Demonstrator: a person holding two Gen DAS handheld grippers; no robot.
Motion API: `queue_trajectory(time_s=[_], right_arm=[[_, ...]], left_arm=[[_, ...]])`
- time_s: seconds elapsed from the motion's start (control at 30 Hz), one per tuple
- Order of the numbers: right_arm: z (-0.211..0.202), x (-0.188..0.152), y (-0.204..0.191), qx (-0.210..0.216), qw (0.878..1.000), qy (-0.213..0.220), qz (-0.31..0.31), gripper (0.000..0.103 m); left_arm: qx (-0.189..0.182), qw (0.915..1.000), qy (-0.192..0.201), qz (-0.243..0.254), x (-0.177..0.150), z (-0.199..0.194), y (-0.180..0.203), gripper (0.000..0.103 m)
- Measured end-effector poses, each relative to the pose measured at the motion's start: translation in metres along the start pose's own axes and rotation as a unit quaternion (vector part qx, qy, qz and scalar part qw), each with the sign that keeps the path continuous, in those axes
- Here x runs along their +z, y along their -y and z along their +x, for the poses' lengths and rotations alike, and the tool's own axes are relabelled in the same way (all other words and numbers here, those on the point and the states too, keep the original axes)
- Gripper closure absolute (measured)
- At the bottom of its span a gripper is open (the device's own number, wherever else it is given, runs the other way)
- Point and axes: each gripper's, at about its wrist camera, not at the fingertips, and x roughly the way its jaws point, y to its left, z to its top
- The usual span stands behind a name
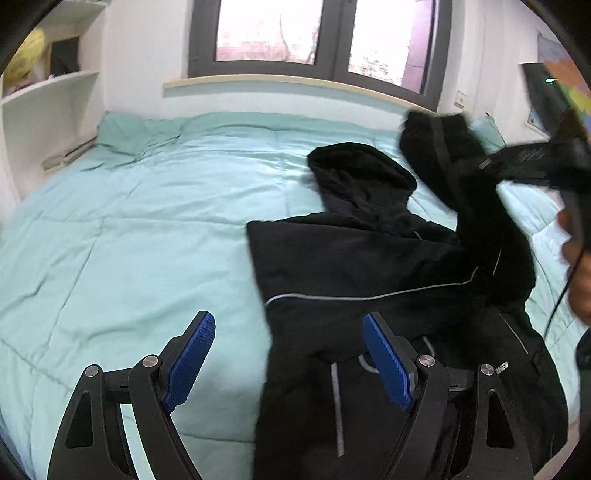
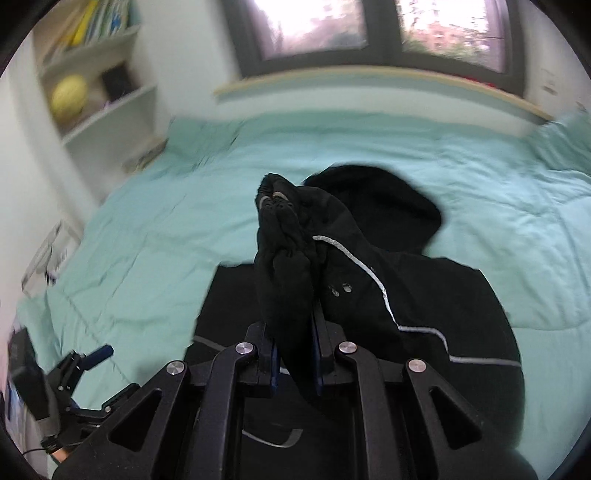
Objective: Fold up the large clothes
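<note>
Across the pale mint-green quilted bed cover [image 1: 129, 229] lies a large black hooded jacket with thin grey reflective piping [image 1: 369, 266], spread over the right half of the bed in the left wrist view, its rounded hood [image 1: 360, 173] pointing toward twelve o'clock and the window. Left gripper [image 1: 288, 365], black-armed with blue ribbed pads, stands wide apart with nothing between the pads; its left pad hangs over bare quilt, its right pad over the jacket's lower body near a grey cord loop. Right gripper [image 2: 293, 350] is clamped narrow on a bunched black sleeve [image 2: 284, 258] of the same jacket, the cloth rising out of the closed pads toward twelve o'clock and ending in a crumpled cuff. In the left wrist view that sleeve [image 1: 461, 184] stands lifted off the bed at about two o'clock, with the right gripper's dark body and part of a hand [image 1: 576, 266] at three o'clock; edges there are blurred. From the right wrist view the jacket body fills the centre and four o'clock area, hood just beyond the raised sleeve, and the left gripper [image 2: 88, 354] shows small at eight o'clock. Grey-framed window [image 1: 317, 33] sits at twelve o'clock above a pale wooden sill; white wall shelves [image 1: 48, 96] with a yellow round object [image 2: 68, 96] stand at ten o'clock.
</note>
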Motion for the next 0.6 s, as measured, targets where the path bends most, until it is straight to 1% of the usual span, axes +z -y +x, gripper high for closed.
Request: queue_trajectory(time_s=[0.07,0.13,0.17,0.2,0.23,0.27,0.3,0.33,0.37,0.4,0.47,0.5,0.57,0.6], right_arm=[[0.034,-0.008,-0.029,-0.006,0.999,-0.024,-0.025,0.083],[0.085,-0.025,-0.068,-0.045,0.995,-0.066,-0.065,0.082],[0.100,-0.035,-0.075,-0.056,0.992,-0.079,-0.076,0.082],[0.132,-0.050,-0.086,-0.074,0.987,-0.108,-0.088,0.081],[0.153,-0.061,-0.088,-0.083,0.984,-0.131,-0.093,0.080],[0.170,-0.071,-0.089,-0.087,0.980,-0.150,-0.095,0.076],[0.178,-0.077,-0.088,-0.091,0.978,-0.159,-0.096,0.075],[0.187,-0.084,-0.088,-0.102,0.977,-0.158,-0.101,0.074],[0.186,-0.086,-0.087,-0.101,0.977,-0.153,-0.106,0.072],[0.182,-0.086,-0.087,-0.091,0.979,-0.149,-0.109,0.063],[0.163,-0.080,-0.075,-0.024,0.986,-0.149,-0.078,0.050],[0.147,-0.075,-0.066,0.011,0.988,-0.140,-0.060,0.045],[0.113,-0.064,-0.052,0.063,0.990,-0.122,-0.035,0.043],[0.095,-0.061,-0.041,0.073,0.991,-0.106,-0.027,0.043]], left_arm=[[0.003,1.0000,-0.002,-0.009,-0.005,0.000,-0.012,0.020],[0.003,0.9998,-0.008,-0.019,-0.010,0.001,-0.024,0.020],[0.003,0.9996,-0.011,-0.025,-0.013,0.002,-0.030,0.020],[0.004,0.9995,-0.012,-0.028,-0.015,0.003,-0.035,0.020],[0.004,0.9994,-0.016,-0.032,-0.017,0.004,-0.041,0.020],[0.005,0.9993,-0.018,-0.034,-0.020,0.004,-0.045,0.020],[0.005,0.9991,-0.022,-0.035,-0.021,0.005,-0.049,0.020],[0.005,0.9990,-0.026,-0.036,-0.022,0.007,-0.051,0.020],[0.005,0.9988,-0.030,-0.038,-0.022,0.008,-0.054,0.020],[0.003,0.9987,-0.032,-0.040,-0.022,0.010,-0.056,0.020],[-0.009,0.9979,-0.036,-0.052,-0.018,0.014,-0.060,0.020],[-0.016,0.9975,-0.038,-0.058,-0.015,0.018,-0.058,0.020],[-0.044,0.9956,-0.040,-0.072,-0.007,0.025,-0.057,0.020],[-0.055,0.9947,-0.042,-0.076,-0.005,0.028,-0.056,0.020]])
